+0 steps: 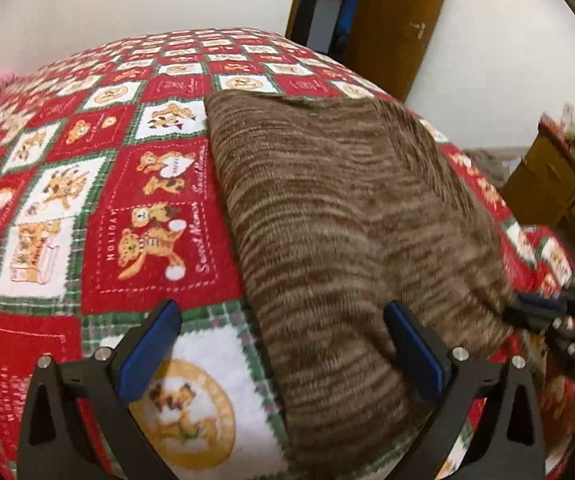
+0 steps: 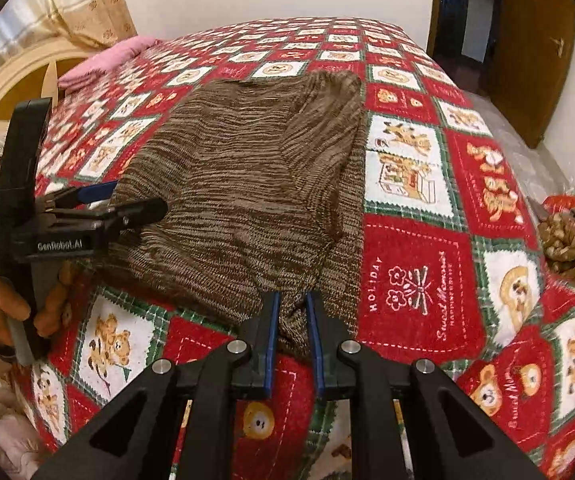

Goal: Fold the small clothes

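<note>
- The right gripper (image 2: 292, 300), low at the near edge of the bed, has its jaws pinched on the near corner of the brown knit garment (image 2: 247, 184).
- The left gripper (image 1: 283, 320), fingers spread wide, hovers over the garment's left edge, holding nothing.
- The garment lies partly folded on the teddy-bear quilt (image 2: 419, 264).
- A pink cloth (image 2: 103, 60) sits by the headboard (image 2: 11, 92); quilt lies bare on both sides.

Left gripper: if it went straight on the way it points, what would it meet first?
Most likely the brown sweater. The left gripper has its jaws wide open, with the sweater's near edge lying between them over the bedspread. Depth is unclear, so it may skim just above.
</note>
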{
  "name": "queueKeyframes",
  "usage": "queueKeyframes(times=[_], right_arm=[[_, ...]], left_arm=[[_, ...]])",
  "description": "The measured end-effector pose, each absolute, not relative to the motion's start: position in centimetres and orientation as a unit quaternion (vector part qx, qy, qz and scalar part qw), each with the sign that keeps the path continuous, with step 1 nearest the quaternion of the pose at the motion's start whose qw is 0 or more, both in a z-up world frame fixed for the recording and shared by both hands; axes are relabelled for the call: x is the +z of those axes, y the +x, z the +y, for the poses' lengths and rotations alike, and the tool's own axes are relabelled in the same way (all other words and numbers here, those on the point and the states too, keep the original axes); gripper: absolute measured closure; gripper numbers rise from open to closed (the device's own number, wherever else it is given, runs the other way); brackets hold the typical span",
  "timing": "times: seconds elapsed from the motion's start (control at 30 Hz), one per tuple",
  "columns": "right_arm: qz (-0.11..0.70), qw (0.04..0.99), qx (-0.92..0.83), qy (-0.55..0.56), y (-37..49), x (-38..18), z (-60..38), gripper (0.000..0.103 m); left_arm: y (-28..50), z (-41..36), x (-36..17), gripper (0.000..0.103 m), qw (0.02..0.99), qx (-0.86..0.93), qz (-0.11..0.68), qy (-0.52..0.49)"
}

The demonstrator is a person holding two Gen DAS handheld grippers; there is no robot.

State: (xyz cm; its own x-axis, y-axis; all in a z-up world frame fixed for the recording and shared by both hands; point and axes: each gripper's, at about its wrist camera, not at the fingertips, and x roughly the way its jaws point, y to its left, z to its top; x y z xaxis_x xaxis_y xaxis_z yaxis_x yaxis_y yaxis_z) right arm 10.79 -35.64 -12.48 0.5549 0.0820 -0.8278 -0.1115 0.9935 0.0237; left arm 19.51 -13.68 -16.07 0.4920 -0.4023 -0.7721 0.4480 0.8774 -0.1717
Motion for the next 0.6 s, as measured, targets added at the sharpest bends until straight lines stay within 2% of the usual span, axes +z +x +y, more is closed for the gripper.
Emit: queueKeyframes(times=[0.17, 0.33, 0.37, 0.4, 0.47, 0.6], right_arm=[[0.393, 0.918, 0.039, -0.017, 10.7, -9.1, -35.4, 0.088], [0.388, 0.921, 0.027, 0.004, 12.5, -9.1, -35.6, 0.085], [0.388, 0.922, 0.023, 0.007, 12.8, -9.2, -35.7, 0.077], [0.387, 0.922, 0.02, 0.014, 13.1, -9.4, -35.8, 0.062], [0.382, 0.923, 0.016, 0.036, 13.5, -9.6, -36.4, 0.041], [0.376, 0.924, 0.032, 0.067, 15.3, -9.3, -37.3, 0.04]], left_arm=[[20.9, -12.6, -14.5, 0.0, 0.874, -0.211, 0.439, -0.001], [22.2, -12.3, -13.7, 0.0, 0.881, -0.182, 0.437, 0.003], [22.3, -12.3, -13.6, 0.0, 0.885, -0.175, 0.431, 0.013], [22.4, -12.4, -13.6, 0.0, 0.887, -0.171, 0.429, 0.02], [22.6, -12.5, -13.6, 0.0, 0.889, -0.169, 0.424, 0.031], [23.0, -12.6, -13.3, 0.0, 0.893, -0.168, 0.416, 0.041]])
